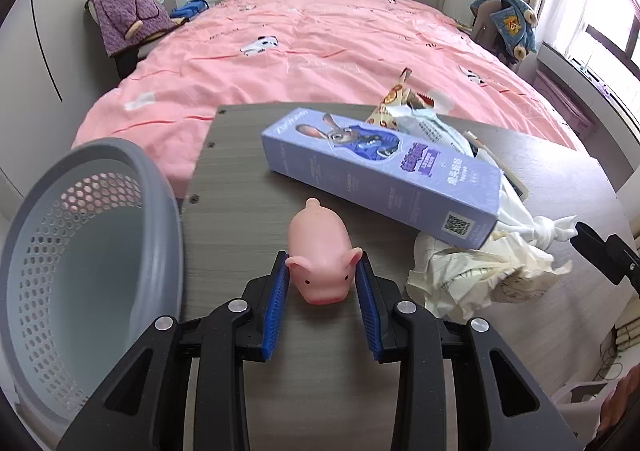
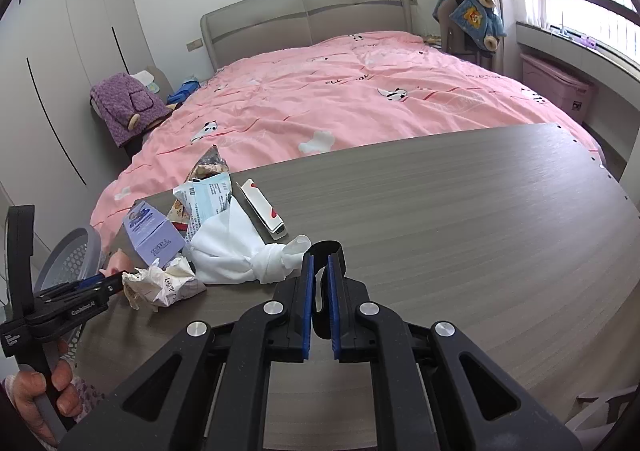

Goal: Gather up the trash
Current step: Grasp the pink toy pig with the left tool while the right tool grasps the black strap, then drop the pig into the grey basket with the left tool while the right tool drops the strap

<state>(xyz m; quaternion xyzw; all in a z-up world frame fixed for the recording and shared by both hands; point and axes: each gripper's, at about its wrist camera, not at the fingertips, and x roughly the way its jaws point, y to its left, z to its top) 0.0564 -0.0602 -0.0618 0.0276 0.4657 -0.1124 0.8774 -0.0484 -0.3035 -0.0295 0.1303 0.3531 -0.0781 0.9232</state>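
Observation:
In the left wrist view a pink rubber pig [image 1: 320, 265] lies on the grey wood table [image 1: 248, 187] between the blue pads of my left gripper [image 1: 322, 265]. The pads touch its ears. A grey perforated basket [image 1: 80, 251] stands at the left table edge. Behind the pig lie a purple carton [image 1: 380, 175], crumpled paper [image 1: 480, 275], a knotted white cloth [image 2: 240, 251] and snack wrappers [image 1: 400, 99]. In the right wrist view my right gripper [image 2: 319, 263] hovers over the table right of the pile, nearly shut with nothing clearly between its pads.
A pink bed [image 2: 360, 99] lies beyond the table. A white and red box [image 2: 264, 211] lies by the cloth. The basket also shows in the right wrist view [image 2: 76, 255]. The left gripper's handle and a hand [image 2: 48, 379] are at the lower left.

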